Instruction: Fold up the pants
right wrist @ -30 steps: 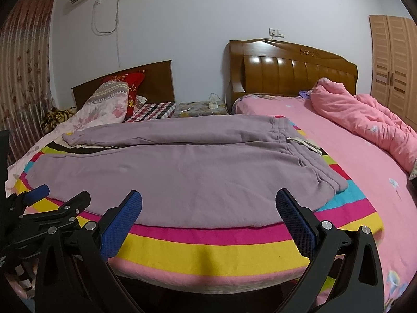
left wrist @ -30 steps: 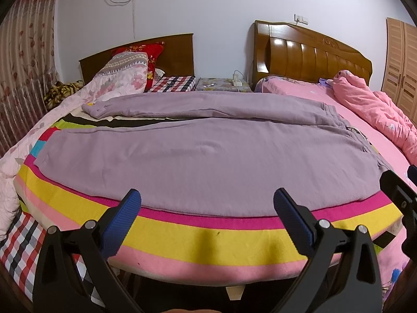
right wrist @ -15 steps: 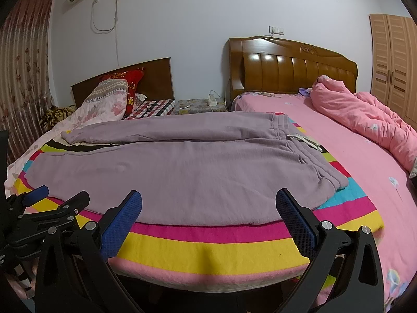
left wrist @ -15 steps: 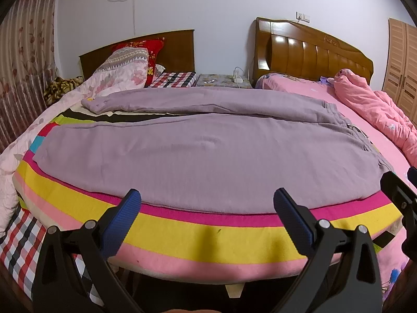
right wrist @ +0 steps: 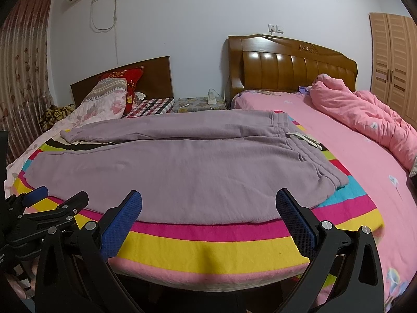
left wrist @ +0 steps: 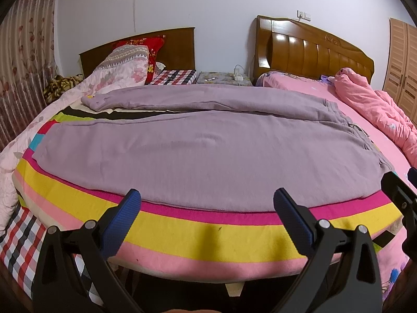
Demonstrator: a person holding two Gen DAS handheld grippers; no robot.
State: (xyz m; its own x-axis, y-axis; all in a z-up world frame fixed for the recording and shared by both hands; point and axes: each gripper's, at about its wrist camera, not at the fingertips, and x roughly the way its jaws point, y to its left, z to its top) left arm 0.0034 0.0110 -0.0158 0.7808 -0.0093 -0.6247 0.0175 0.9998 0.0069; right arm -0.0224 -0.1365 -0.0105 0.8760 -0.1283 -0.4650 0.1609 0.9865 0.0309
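Mauve sweatpants lie spread flat across a striped blanket on the bed, waistband with a white drawstring to the right, leg cuffs to the left. The far leg angles away from the near one. My left gripper is open, hovering just before the pants' near edge, nothing between its blue pads. My right gripper is open too, in front of the near edge closer to the waistband. The left gripper shows at the lower left of the right wrist view.
A pink quilt is bunched on the pink bed at right. Pillows and a wooden headboard stand at the back, with a small nightstand between the two beds. A checked sheet hangs at the left.
Both grippers have dropped slightly and edged closer to the bed; the pants sit a little higher and larger in view. Both stay open.
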